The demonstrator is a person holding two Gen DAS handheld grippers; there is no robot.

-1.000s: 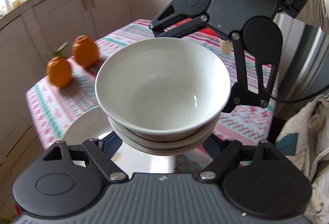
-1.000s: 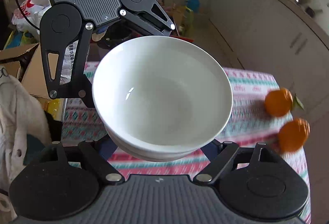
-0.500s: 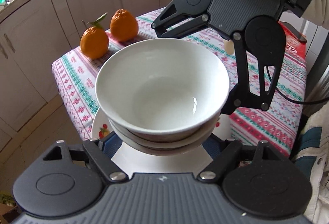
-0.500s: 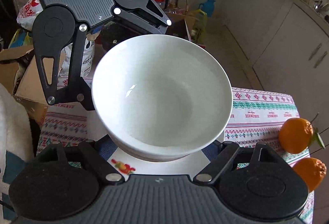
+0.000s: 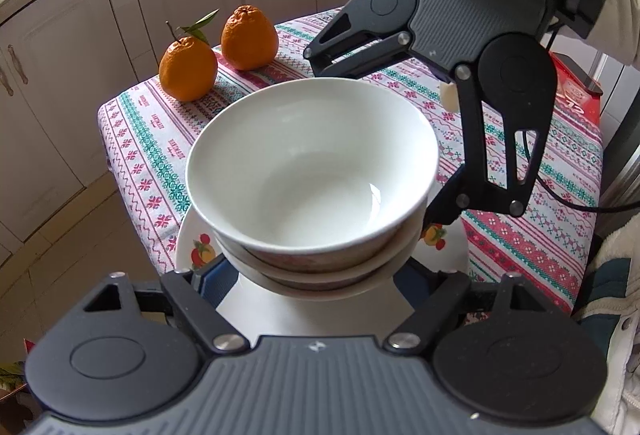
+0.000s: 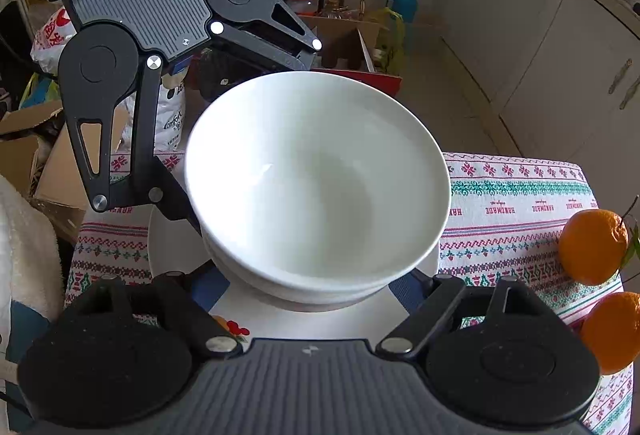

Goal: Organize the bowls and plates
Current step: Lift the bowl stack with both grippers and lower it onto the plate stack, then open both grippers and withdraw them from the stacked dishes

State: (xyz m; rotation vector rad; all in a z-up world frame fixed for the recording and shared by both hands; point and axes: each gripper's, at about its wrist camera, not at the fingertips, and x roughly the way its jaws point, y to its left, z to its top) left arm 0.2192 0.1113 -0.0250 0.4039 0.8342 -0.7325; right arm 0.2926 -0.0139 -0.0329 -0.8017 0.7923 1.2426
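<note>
Left wrist view: the bowls (image 5: pixel 312 171), a nested white stack of at least two, are carried between both grippers. The left gripper (image 5: pixel 308 275) has its jaws about half spread around the near underside of the stack; its fingertips are hidden under the bowls, so pad contact can't be seen, but the stack hangs clear of any surface and looks clamped. The right gripper (image 5: pixel 400 139) reaches in from the far side, one finger (image 5: pixel 444 207) tucked under the rim. A second ago the plate (image 5: pixel 188 247) under the stack was only a pale edge low left and the oranges (image 5: pixel 218 53) sat far left. Now the plate with its fruit print lies directly beneath the bowls and more of the tablecloth (image 5: pixel 152 155) shows. The stack looks lower and nearer the plate.

Right wrist view: same grip from the other side. The right gripper (image 6: pixel 316 283) is half spread under the bowls (image 6: pixel 316 171), tips hidden. The left gripper (image 6: pixel 224 151) is opposite. No plate showed here a second ago; now the plate (image 6: pixel 172 247) sits below the stack, and the oranges (image 6: pixel 592 247) have slid to the right edge.

Meaning: the bowls have been brought over the plate and lined up. Setting them down on it looks like the next step; a gap still seems to remain, and both grips are unchanged.
</note>
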